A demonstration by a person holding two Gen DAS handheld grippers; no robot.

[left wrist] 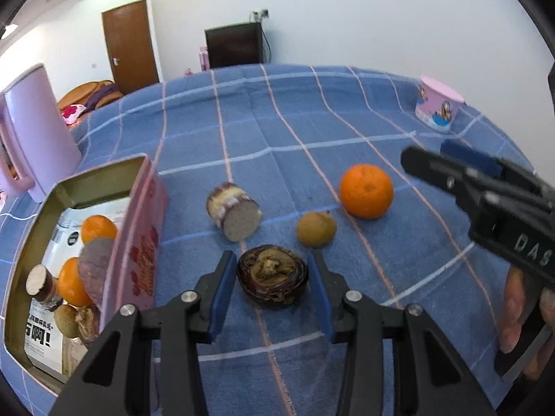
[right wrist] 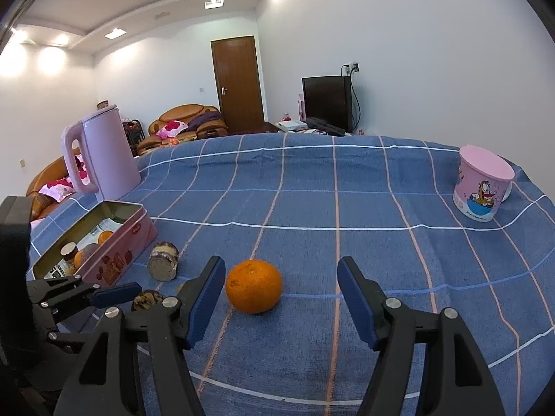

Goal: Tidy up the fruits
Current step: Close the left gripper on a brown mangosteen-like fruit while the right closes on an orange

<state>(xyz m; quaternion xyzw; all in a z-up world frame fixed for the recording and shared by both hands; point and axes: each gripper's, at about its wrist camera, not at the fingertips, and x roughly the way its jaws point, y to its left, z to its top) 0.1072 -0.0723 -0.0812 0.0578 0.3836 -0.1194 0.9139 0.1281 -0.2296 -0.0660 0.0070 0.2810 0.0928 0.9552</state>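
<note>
On the blue checked cloth, a dark shrivelled fruit sits between the blue pads of my left gripper, and both pads rest against its sides. Beyond it lie a small brown round fruit, a cut cylindrical piece and an orange. My right gripper is open around the orange, which lies close to its left finger without touching it. In the left wrist view the right gripper comes in from the right.
An open pink tin stands at the left with oranges and several other fruits in it. Behind it stands a pink kettle. A pink cartoon cup sits far right. A hand holds the right gripper's handle.
</note>
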